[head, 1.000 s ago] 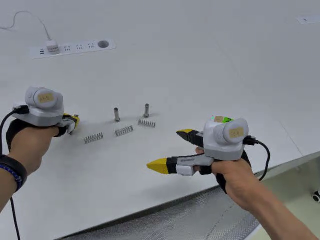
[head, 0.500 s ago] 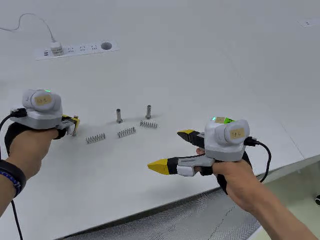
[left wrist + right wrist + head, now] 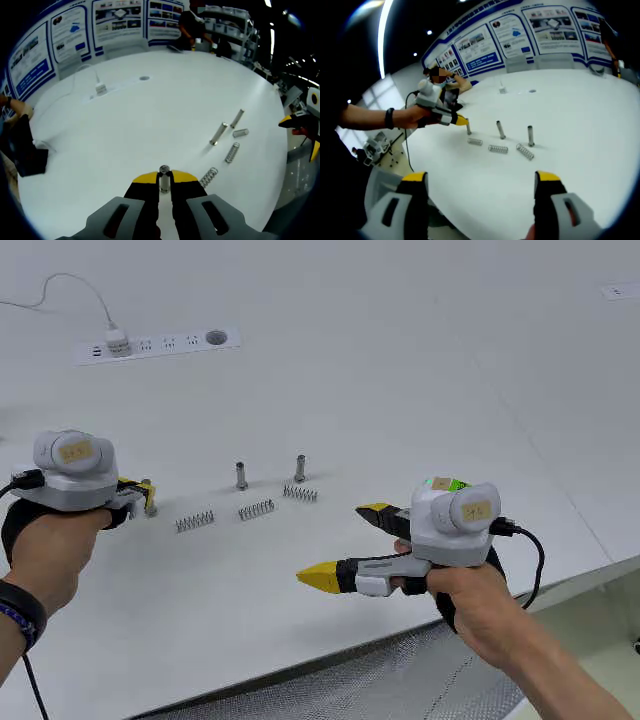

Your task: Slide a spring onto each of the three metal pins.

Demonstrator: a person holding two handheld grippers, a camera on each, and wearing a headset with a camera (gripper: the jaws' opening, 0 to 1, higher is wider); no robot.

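Observation:
My left gripper is shut on an upright metal pin close to the table at the left. Two more pins stand free to its right; the left gripper view shows them as pins. Three springs lie flat in a row in front of the pins. My right gripper hovers open nearer the table's front edge, holding nothing, with the springs ahead of it.
A white power strip with a plugged-in adapter and cable lies at the back left. The white table ends in a front edge just behind my right hand. Posters line the far wall.
The head camera has shifted a little. My left gripper has edged slightly left and toward me with the pin. The right gripper stays open in about the same place.

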